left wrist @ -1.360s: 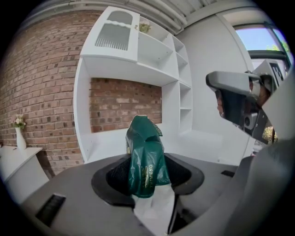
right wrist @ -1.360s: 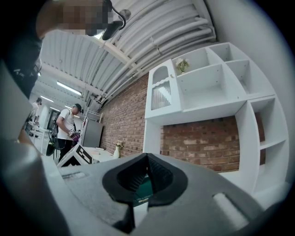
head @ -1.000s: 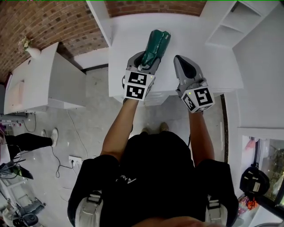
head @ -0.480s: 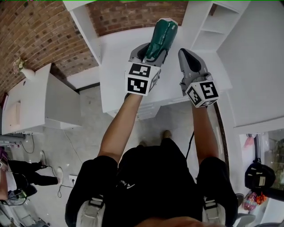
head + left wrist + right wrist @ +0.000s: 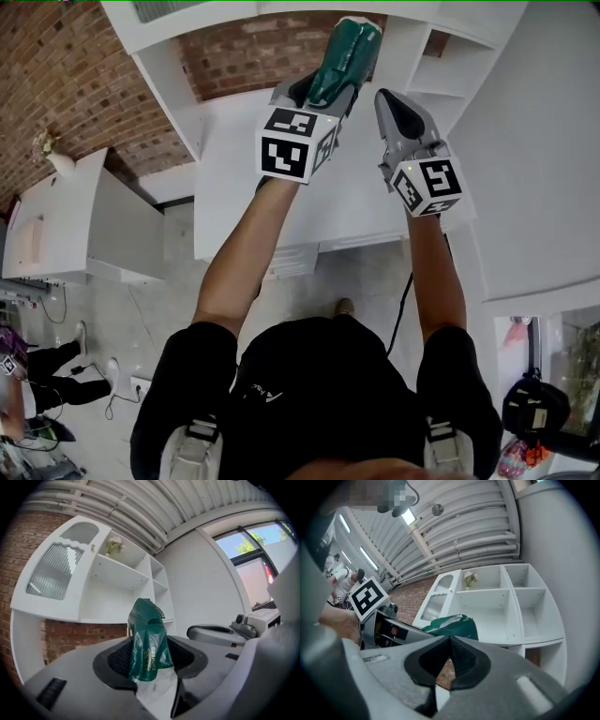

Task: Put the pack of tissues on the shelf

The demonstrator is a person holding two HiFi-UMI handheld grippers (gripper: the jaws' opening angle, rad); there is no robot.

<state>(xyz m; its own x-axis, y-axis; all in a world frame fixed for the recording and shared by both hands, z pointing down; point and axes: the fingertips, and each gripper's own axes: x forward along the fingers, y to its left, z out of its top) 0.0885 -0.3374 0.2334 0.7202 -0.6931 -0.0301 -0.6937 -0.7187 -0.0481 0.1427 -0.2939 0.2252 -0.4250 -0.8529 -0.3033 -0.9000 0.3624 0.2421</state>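
The pack of tissues [image 5: 345,54] is a dark green plastic packet. My left gripper [image 5: 317,94] is shut on its lower end, and the packet sticks up out of the jaws. In the left gripper view the pack [image 5: 147,641] stands between the pads, in front of the white shelf unit [image 5: 117,573] with its open compartments. My right gripper [image 5: 392,108] hovers just right of the left one, shut with nothing in it. In the right gripper view the pack [image 5: 457,626] lies left of and below the shelf compartments [image 5: 506,606].
A white counter [image 5: 244,187] runs under the shelf against a brick wall [image 5: 94,75]. A small vase of flowers [image 5: 112,547] stands in an upper shelf compartment. A low white cabinet [image 5: 84,216] is at the left. Another person [image 5: 47,375] stands on the floor, far left.
Both grippers have risen and moved forward toward the shelf unit, the left one carrying the green pack with it. The right gripper has stayed shut beside it.
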